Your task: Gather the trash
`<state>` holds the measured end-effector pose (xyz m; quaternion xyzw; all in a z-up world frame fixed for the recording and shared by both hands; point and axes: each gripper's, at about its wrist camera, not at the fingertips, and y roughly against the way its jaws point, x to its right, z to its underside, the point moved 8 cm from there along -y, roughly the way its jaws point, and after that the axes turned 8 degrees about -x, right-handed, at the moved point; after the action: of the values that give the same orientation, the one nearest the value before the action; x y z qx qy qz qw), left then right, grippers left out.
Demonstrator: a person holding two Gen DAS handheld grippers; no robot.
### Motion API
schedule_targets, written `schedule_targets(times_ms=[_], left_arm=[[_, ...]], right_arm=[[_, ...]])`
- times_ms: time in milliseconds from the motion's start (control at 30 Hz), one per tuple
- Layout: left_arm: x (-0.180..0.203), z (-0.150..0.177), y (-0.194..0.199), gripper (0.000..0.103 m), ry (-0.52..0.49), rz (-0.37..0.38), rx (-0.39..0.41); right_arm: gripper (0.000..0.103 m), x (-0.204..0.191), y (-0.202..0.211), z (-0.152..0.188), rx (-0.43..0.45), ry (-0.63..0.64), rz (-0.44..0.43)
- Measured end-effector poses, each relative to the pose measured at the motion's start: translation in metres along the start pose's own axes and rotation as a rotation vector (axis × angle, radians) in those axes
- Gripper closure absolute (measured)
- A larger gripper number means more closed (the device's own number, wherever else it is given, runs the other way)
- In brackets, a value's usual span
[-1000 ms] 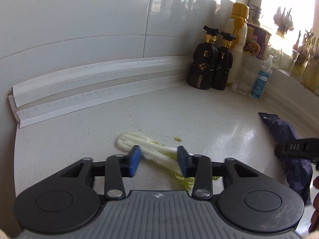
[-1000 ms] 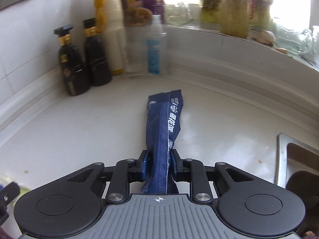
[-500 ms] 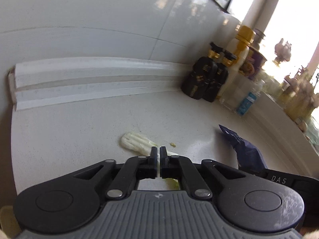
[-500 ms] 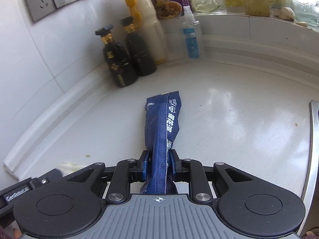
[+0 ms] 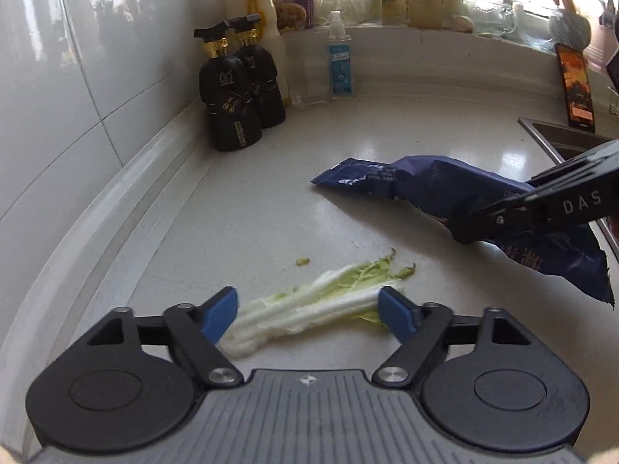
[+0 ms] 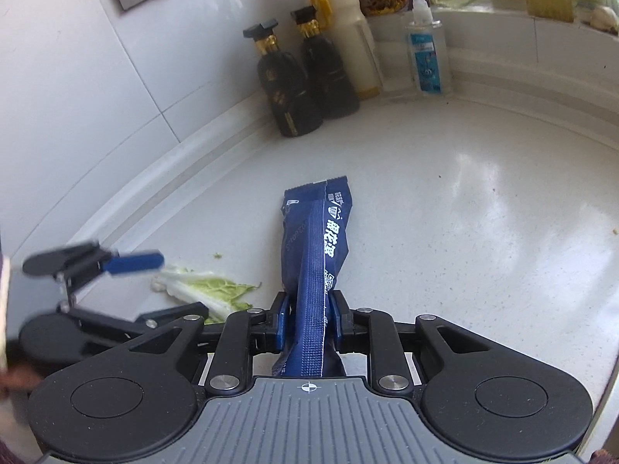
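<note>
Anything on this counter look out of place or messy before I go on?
Yes. A limp cabbage leaf lies flat on the counter between the opening jaws of the left gripper, not gripped, with a small green scrap loose beside it. The crumpled blue wrapper is clamped in the right gripper.

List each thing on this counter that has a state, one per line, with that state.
Left gripper: jaws opening, astride the cabbage, pads not pressing it.
Right gripper: shut on the wrapper.
Wrapper: crumpled, pinched at one end, far end near the counter.
Cabbage: lying flat, loose.
Dark bottles: upright, capped.
Spray bottle: upright, capped.
</note>
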<state>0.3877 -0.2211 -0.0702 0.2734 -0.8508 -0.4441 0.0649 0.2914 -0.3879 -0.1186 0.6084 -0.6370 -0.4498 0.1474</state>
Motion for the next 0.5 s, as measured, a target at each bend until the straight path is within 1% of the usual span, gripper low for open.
schedule_targets(times_ms=[33,100,167,233,267,333,367,500], left_arm=[[-0.003,-0.001,-0.002,0.017,0.000,0.025,-0.011],[-0.009,-0.002,-0.008,0.008,0.001,0.061,-0.039],[-0.014,0.000,-0.014,0.005,0.022,0.089,-0.059],[-0.018,0.001,-0.017,0.005,0.075,0.131,-0.059],[-0.018,0.002,-0.016,0.005,0.082,0.133,-0.045],[-0.013,0.007,-0.011,0.006,0.083,0.113,-0.021],[-0.011,0.009,-0.009,0.011,0.088,0.106,-0.009],[-0.006,0.016,-0.005,0.014,0.125,0.064,0.036]], right_arm=[[0.081,0.002,0.000,0.000,0.004,0.000,-0.007],[0.081,0.006,-0.001,-0.002,0.003,-0.019,-0.028],[0.081,0.010,-0.002,-0.005,0.003,-0.051,-0.050],[0.081,0.015,-0.002,-0.005,0.005,-0.085,-0.075],[0.081,0.017,-0.002,-0.005,0.005,-0.099,-0.088],[0.081,0.018,-0.003,-0.004,0.006,-0.114,-0.101],[0.081,0.018,-0.003,-0.004,0.007,-0.118,-0.103],[0.081,0.018,-0.005,-0.004,0.012,-0.132,-0.105]])
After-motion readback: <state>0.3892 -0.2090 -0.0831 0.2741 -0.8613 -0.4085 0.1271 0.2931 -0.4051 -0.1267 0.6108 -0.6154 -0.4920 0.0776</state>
